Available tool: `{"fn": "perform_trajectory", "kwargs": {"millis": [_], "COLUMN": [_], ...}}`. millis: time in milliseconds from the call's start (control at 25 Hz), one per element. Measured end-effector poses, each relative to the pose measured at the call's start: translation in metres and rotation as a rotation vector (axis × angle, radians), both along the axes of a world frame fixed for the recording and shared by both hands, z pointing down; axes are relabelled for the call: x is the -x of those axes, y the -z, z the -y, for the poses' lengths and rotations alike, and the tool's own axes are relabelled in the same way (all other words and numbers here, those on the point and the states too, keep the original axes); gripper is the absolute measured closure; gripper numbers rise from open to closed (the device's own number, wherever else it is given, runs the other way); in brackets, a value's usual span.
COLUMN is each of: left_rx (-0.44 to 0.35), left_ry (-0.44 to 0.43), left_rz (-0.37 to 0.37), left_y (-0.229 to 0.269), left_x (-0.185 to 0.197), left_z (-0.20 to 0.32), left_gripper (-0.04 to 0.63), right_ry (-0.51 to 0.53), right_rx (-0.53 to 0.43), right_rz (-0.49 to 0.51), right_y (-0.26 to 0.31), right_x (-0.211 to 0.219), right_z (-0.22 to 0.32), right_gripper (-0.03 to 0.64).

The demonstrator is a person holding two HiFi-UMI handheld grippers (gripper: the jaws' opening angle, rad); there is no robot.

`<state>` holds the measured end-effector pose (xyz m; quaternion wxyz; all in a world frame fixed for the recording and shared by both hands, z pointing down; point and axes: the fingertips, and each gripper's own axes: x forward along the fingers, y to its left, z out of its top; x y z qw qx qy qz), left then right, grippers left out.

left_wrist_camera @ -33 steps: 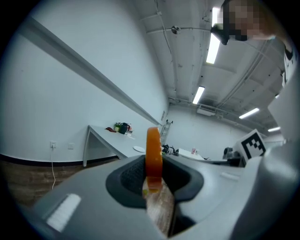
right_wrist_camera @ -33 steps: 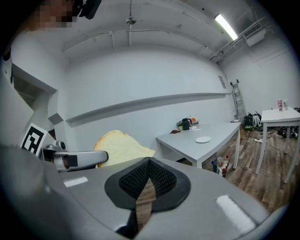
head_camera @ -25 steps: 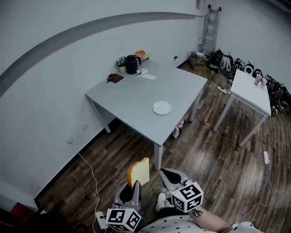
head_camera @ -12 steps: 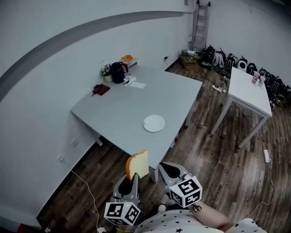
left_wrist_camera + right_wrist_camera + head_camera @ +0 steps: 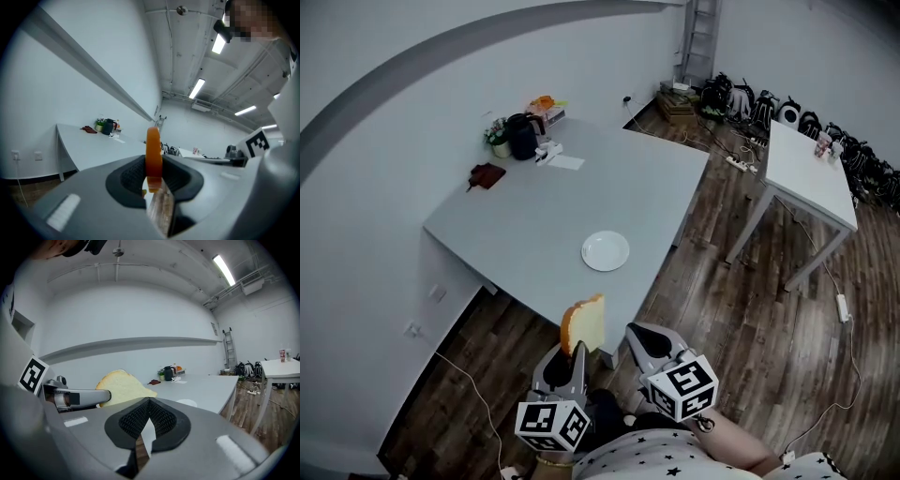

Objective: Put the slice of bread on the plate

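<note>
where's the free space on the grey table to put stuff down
The grey table is mostly bare: all around the plate and the whole right side. It is crowded only at the far corner by the wall, round the jug, plant and paper.

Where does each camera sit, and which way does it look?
Head view: on the person's head, looking steeply down at the table, plate, left tool and right tool; a starred shirt shows below.
Left gripper view: on the left tool, looking along jaws shut on the slice of bread, toward the table.
Right gripper view: on the right tool, looking along shut, empty jaws toward the table; the left tool shows at left.
Shared: all three show the slice of bread.
</note>
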<state>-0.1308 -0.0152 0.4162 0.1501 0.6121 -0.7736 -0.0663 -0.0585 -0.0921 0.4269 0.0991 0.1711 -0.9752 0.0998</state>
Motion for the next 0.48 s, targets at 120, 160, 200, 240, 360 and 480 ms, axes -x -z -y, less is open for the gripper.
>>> {"fn": "perform_trajectory", "kwargs": {"millis": [120,160,200,240,360,480], "left_rx": [0.014,0.018,0.023,0.029,0.047,0.074], "left_ry": [-0.019,-0.026,-0.031,-0.038,-0.068,-0.108], "left_rz": [-0.012,-0.017,-0.023,-0.030,-0.048,-0.037], "left_y": [-0.008,-0.011,-0.015,-0.019,-0.029,-0.035], "left_x": [0.013,0.018,0.024,0.030,0.052,0.074], "left_z": [0.017,0.023,0.029,0.036,0.061,0.091], "left_gripper": [0.505,0.505,0.505,0.505,0.505,0.505], "right_ry": [-0.012,-0.016,-0.022,-0.030,-0.065,-0.097], "right_rx": [0.008,0.009,0.009,0.009,0.007,0.003], "right_rz": [-0.013,-0.020,-0.029,-0.039,-0.063,-0.084], "right_y": [-0.007,-0.010,-0.013,-0.017,-0.026,-0.030], "right_x": [0.011,0.015,0.020,0.024,0.038,0.055], "right_z": [0.013,0.018,0.023,0.029,0.051,0.077], "right_gripper": [0.618,0.618,0.618,0.618,0.618,0.618]}}
